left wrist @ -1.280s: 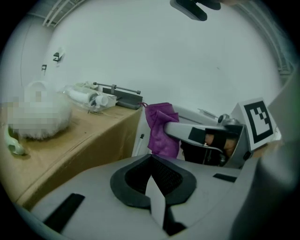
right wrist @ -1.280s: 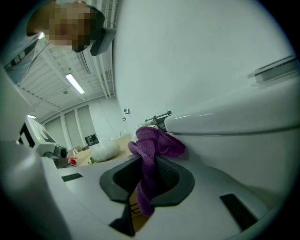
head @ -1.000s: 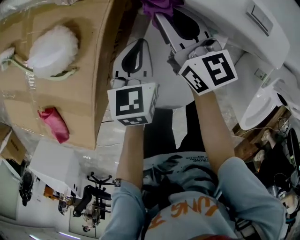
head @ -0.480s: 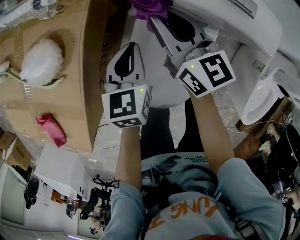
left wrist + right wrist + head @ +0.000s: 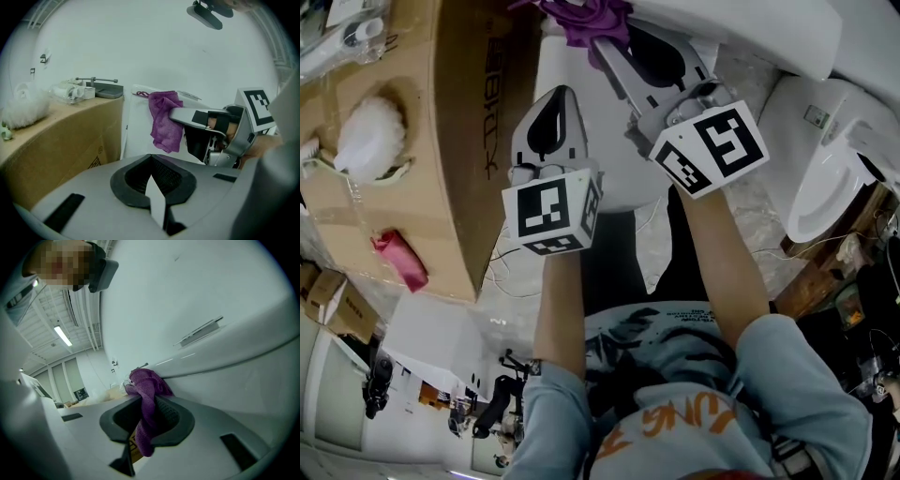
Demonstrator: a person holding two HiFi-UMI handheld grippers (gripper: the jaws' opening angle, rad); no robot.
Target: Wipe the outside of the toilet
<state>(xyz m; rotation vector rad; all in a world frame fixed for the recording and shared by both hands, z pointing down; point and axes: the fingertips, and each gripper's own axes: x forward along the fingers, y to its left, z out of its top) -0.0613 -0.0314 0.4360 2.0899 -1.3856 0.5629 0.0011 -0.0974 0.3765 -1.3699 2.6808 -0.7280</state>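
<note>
Right hand-held gripper (image 5: 605, 42) pinches purple cloth (image 5: 581, 14) beside toilet (image 5: 741, 28) edge.

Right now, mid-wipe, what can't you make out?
Whether the purple cloth touches the toilet: head view cuts it at the top edge; right gripper view, its own bunch hides the contact.
Toilet surface beneath the left claw and right claw: head view, their marker cubes cover it.
Dirt or wetness on the toilet: too faint in every view.
</note>
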